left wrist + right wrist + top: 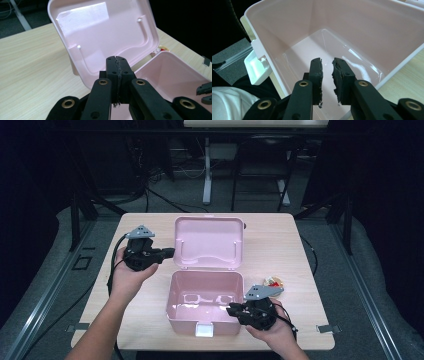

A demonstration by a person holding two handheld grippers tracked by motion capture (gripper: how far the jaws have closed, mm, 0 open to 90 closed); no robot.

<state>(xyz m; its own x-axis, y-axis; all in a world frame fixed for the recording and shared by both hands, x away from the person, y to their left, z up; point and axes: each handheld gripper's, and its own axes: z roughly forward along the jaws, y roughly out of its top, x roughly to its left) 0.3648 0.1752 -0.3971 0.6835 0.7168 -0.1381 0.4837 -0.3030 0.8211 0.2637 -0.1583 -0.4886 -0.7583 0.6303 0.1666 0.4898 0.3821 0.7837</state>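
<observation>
**Open pink box between two grippers**

High view: a pink box [202,307] sat near the front edge of a wooden table [280,245], its lid [209,242] swung back and standing open behind it, white latch facing the person. The left gripper [167,253] hovered just beside the lid's left edge, jaws pointing toward it. The right gripper [232,310] was at the box's right front corner, jaws reaching over the rim. A small red and yellow object [273,281] lay on the table to the right of the box, too small to identify.

Left gripper view: the jaws were pressed together with nothing between them, aimed at the lid's inner face, probably placed to steady or push the lid.

Right gripper view: the jaws stood slightly apart, gripping nothing, and pointed down into the box, which looked empty. The latch [257,66] hung at the left. This pose likely suited reaching inside.
</observation>
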